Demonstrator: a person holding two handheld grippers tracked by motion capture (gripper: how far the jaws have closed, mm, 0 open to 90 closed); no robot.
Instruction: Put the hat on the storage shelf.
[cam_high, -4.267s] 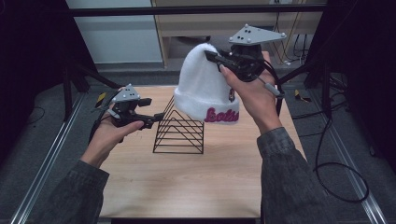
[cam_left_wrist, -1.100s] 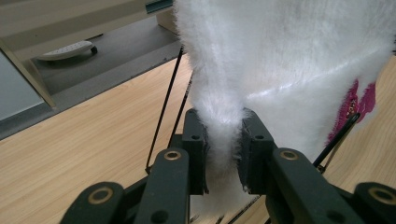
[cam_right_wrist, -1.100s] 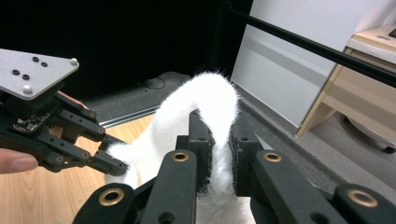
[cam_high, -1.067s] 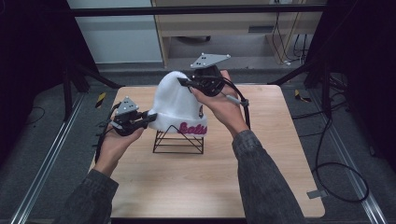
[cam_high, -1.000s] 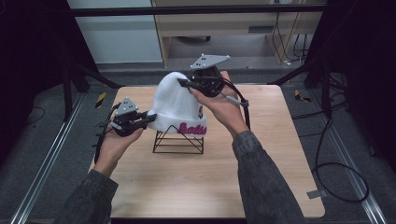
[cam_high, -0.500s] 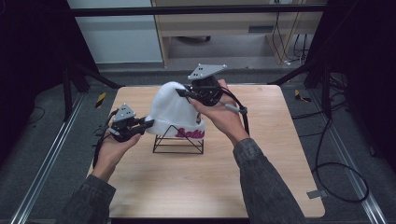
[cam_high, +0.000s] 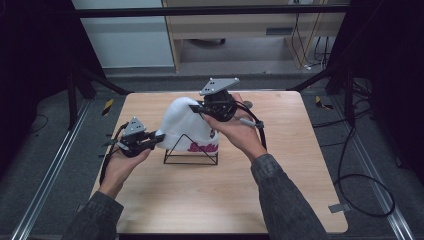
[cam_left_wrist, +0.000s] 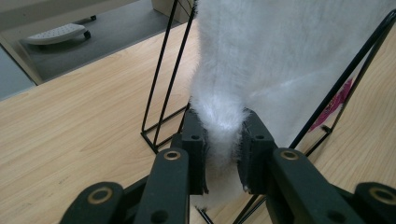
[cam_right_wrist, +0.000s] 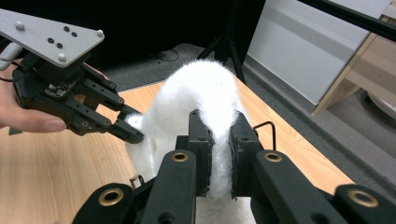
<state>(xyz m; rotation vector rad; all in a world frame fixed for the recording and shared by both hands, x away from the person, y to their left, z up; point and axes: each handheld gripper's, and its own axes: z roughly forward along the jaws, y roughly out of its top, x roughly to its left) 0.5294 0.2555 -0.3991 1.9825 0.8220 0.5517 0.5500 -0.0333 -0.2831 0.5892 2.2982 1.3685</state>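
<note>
While both grippers clamp its fabric, the white fuzzy beanie (cam_high: 186, 125) sits draped over the black wire stand (cam_high: 191, 150) on the wooden tabletop (cam_high: 200, 200).

Item 1, beanie: white, plush, with pink lettering on the cuff at the side facing the person. One fold of its lower edge is pinched between the jaws of the left gripper (cam_high: 159, 138); a second fold, near the crown, is pinched between the jaws of the right gripper (cam_high: 196, 107). The body of the hat hangs between the two sets of jaws.

Item 2, wire stand: black, triangular frame, standing just beyond the left jaws and under the beanie; in the left gripper view its rods (cam_left_wrist: 168, 70) rise on either side of the cloth.

Item 3, left gripper: held in the left hand (cam_high: 120, 165), jaws closed on the beanie's edge, pointing level toward the stand.

Item 4, right gripper: held in the right hand (cam_high: 240, 137), jaws closed on the beanie, grey plate on top. In the right gripper view the left gripper (cam_right_wrist: 133, 135) touches the hat just beside these jaws.
</note>
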